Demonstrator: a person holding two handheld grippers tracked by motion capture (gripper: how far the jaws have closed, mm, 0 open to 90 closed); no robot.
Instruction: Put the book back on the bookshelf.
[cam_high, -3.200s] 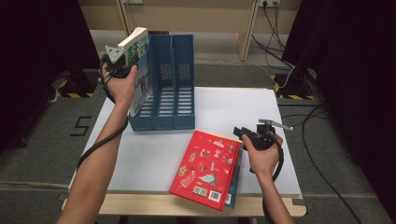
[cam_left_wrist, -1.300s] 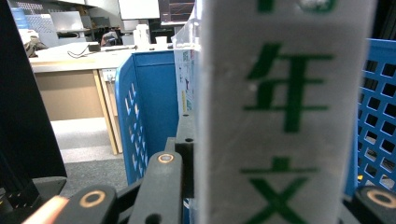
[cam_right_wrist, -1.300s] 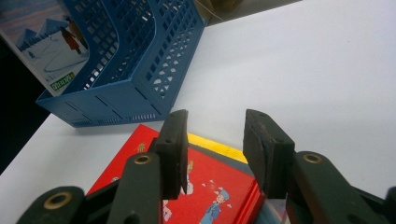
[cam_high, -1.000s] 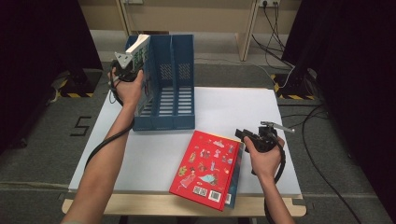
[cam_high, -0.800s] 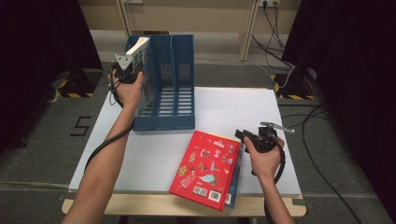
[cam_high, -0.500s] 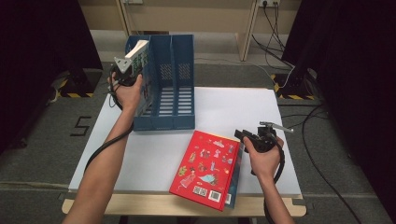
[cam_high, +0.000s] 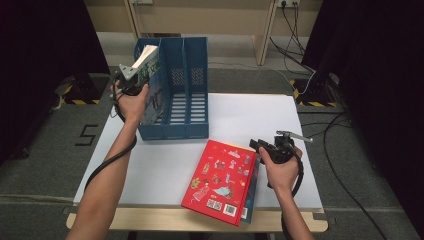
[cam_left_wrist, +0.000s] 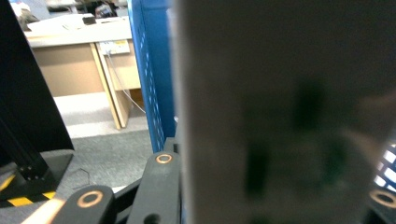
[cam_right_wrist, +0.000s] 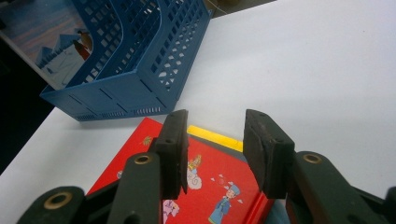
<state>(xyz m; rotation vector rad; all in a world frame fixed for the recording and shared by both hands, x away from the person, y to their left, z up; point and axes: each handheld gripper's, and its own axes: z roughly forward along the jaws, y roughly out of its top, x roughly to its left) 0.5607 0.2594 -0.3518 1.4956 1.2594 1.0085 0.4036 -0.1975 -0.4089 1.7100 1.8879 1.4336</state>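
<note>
The left arm stretches forward and up, its gripper (cam_high: 134, 76) raised with jaws clamped. The right forearm lies low, its gripper (cam_high: 260, 146) held level, pointing left, jaws apart with nothing between.

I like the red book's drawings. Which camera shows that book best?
The high view: the whole red book lies flat on the table. The right gripper view catches just its top part, beyond the jaws. The left gripper view faces another book.

Three books (cam_high: 223, 181) are in sight, one blue file rack (cam_high: 182, 95), and two grippers (cam_high: 131, 80).
</note>
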